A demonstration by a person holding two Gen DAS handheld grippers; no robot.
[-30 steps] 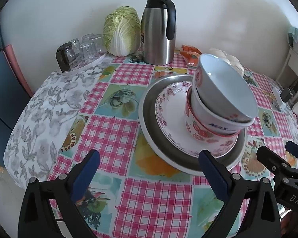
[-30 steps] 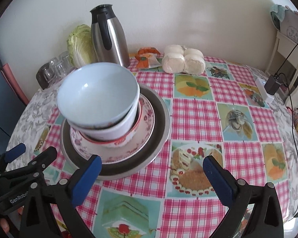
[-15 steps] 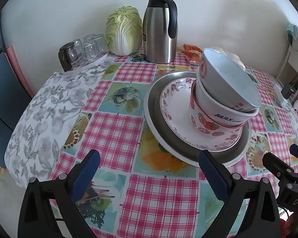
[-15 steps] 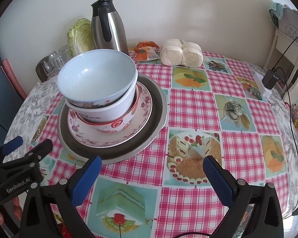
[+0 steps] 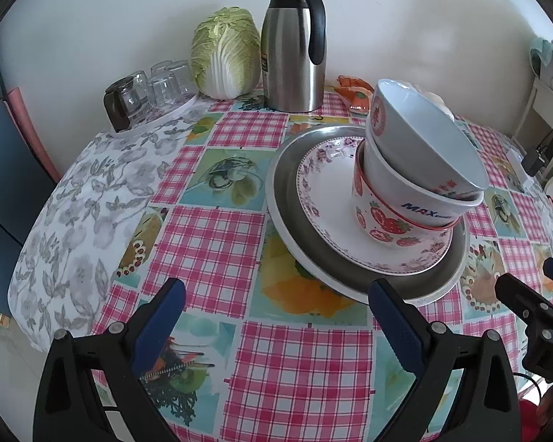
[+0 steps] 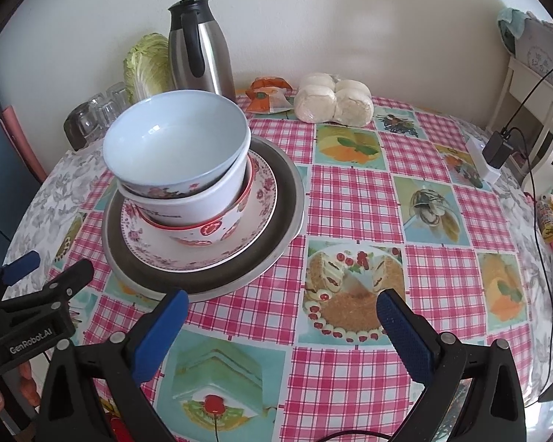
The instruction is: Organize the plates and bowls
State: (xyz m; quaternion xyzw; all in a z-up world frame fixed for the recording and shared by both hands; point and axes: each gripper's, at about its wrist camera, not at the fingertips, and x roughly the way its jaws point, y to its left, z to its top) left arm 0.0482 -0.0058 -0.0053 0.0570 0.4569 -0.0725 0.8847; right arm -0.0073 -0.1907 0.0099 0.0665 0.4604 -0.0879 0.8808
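A stack stands on the round table: a metal plate at the bottom, a floral plate on it, then three nested bowls. The lowest is a strawberry bowl, then a white bowl, then a tilted pale bowl on top. My left gripper is open and empty, short of the stack's near edge. My right gripper is open and empty, near the stack's front right. Each gripper shows in the other's view.
At the back stand a steel thermos jug, a cabbage, upturned glasses and a snack packet. Bagged buns lie back right. A charger and cable sit at the right edge.
Both grippers have drawn back a little from the stack, which looks slightly farther and smaller. The stack itself has not moved. Both grippers stay open.
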